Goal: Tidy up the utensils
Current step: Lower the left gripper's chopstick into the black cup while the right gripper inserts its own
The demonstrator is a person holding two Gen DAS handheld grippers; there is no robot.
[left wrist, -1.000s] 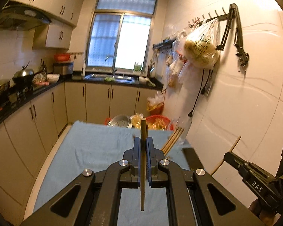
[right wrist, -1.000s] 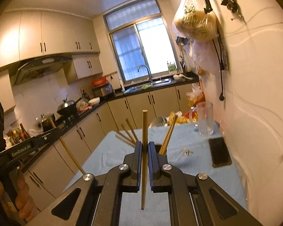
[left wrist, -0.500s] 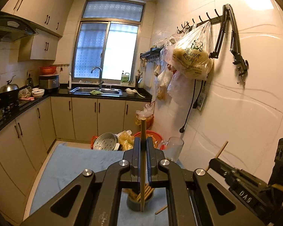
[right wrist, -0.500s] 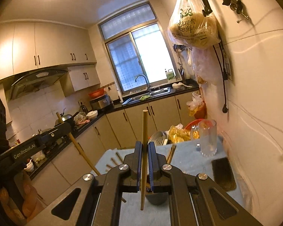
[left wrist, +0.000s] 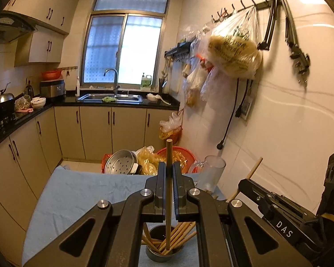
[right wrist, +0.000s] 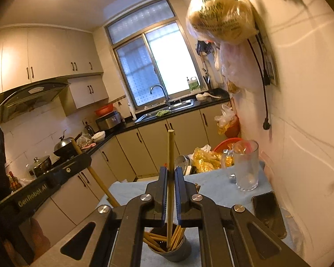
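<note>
Both tongs, the left (left wrist: pixel 169 175) and right (right wrist: pixel 171 178), each clamped on a chopstick (left wrist: pixel 168 191), have come over the cup (left wrist: pixel 163 251) at 6 o'clock; dropping is next.

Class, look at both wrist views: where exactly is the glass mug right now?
The glass mug stands upright on the blue cloth at the table's far right, near the tiled wall, just beyond the dark phone and behind the chopstick cup.

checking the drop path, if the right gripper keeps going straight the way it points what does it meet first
Probably the metal cup of chopsticks just below the right gripper; its held chopstick already hangs over the cup's mouth. Depth is unclear.
</note>
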